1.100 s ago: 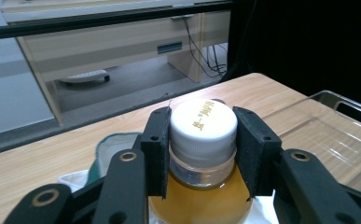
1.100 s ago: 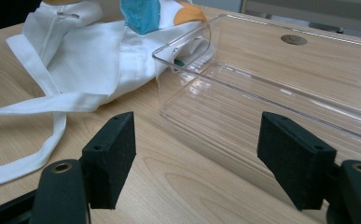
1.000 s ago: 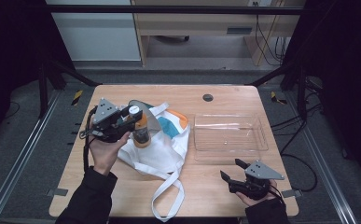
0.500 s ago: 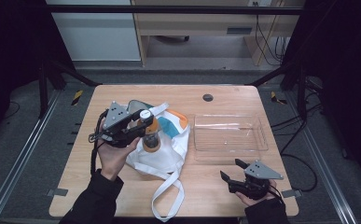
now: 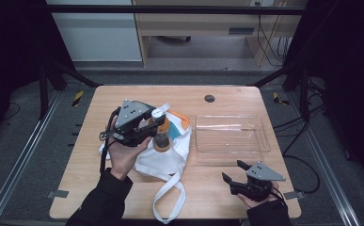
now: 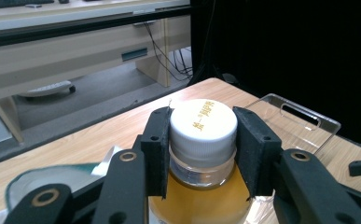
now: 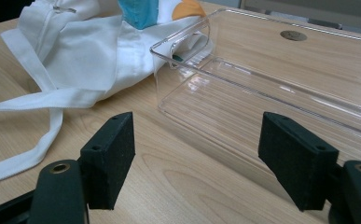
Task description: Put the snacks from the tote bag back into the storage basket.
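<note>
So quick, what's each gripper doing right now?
Left gripper: shut on the bottle, pads at its white cap.
Right gripper: open, holding nothing.

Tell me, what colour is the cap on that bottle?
White, with small gold lettering on the cap; the left gripper view shows it best.

Brightness: we see the worktop (image 5: 123, 197) evenly lit from overhead, with dark surroundings on both sides.
Shadows: soft and faint beneath the white bag (image 5: 170, 160).
Glare: pale reflections on the clear tray (image 5: 231, 146).
Focus: we find the high view slightly soft; the bottle cap (image 6: 203, 122) is sharp, while the near black fingers (image 7: 109, 156) blur.
</note>
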